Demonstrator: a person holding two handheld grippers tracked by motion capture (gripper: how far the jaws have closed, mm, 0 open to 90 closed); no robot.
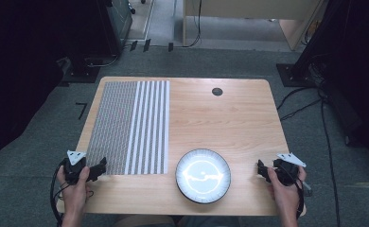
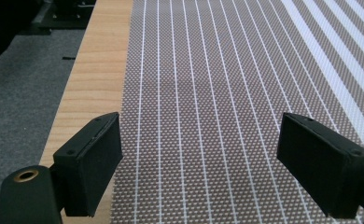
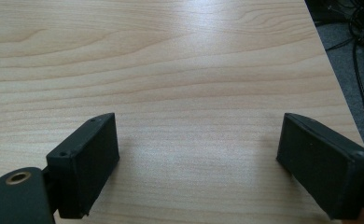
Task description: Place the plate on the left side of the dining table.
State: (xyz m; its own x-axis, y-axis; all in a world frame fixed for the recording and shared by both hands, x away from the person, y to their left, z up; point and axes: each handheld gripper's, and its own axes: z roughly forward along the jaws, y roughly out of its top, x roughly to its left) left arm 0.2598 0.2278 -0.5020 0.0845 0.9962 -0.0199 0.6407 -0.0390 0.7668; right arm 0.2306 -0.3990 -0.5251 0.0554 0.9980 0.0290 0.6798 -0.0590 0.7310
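A woven placemat (image 1: 128,125) with grey mesh and white stripes lies flat on the left half of the wooden table (image 1: 230,118). A round plate (image 1: 203,175) with a dark rim sits near the front edge, in the middle. My left gripper (image 1: 100,166) rests at the placemat's near left corner, jaws wide apart with nothing between them; the left gripper view shows the placemat (image 2: 208,93) running away ahead of it. My right gripper (image 1: 262,169) sits right of the plate, open over bare table (image 3: 171,60).
A small dark round grommet (image 1: 217,91) is set in the table near the back edge. Cables (image 1: 324,137) trail on the grey carpet to the right. Dark equipment stands at the back left, and a wooden cabinet (image 1: 249,14) stands behind the table.
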